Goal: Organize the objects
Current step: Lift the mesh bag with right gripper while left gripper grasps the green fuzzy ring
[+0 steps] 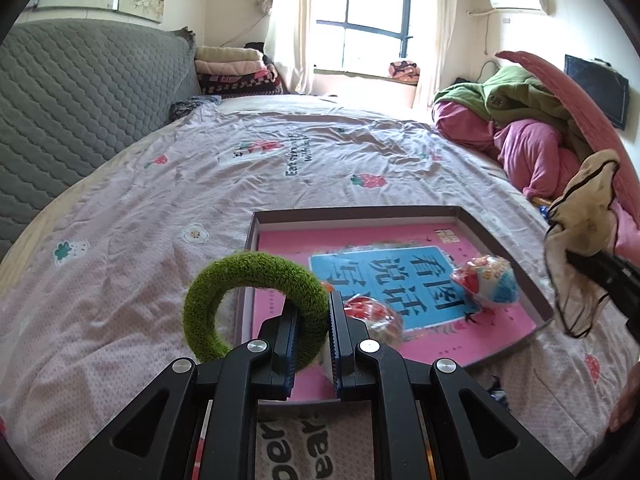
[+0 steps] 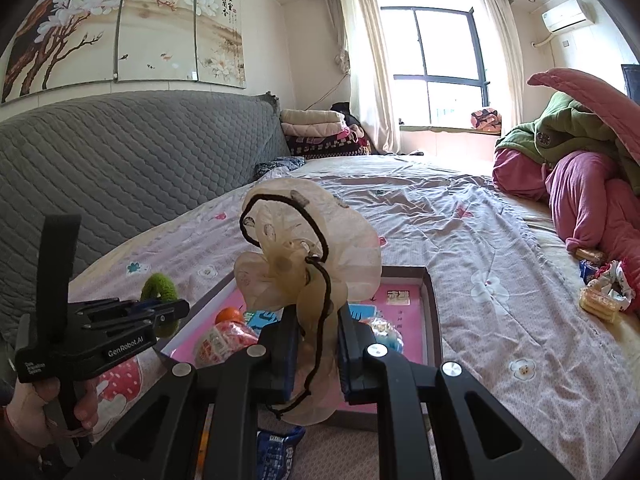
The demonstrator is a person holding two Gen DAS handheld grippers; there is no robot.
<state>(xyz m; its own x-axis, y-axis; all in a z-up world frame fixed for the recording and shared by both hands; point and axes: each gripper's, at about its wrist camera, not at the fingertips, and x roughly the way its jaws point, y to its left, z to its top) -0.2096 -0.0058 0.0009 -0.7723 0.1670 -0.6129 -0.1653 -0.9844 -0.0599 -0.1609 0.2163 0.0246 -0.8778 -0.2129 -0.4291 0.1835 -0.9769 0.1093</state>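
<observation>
My left gripper (image 1: 314, 304) is shut on a fuzzy green ring (image 1: 248, 268), which it holds upright over the near left corner of a shallow dark box (image 1: 360, 212). A pink book (image 1: 280, 240) lies in the box with two wrapped snacks (image 1: 486, 280) on top. My right gripper (image 2: 318, 316) is shut on a cream sheer hair tie with a black cord (image 2: 300, 240), above the box's (image 2: 434, 308) near edge. In the right wrist view the left gripper (image 2: 180, 308) and green ring (image 2: 160, 286) show at left, and an orange (image 2: 228, 316) lies in the box.
The box rests on a bed with a pale strawberry-print sheet (image 1: 160, 220). A grey quilted headboard (image 1: 80, 100) runs along the left. Piled green and pink bedding (image 1: 520, 120) fills the right. Loose snack packets (image 2: 600, 300) lie on the bed's right side, a blue packet (image 2: 276, 452) near me.
</observation>
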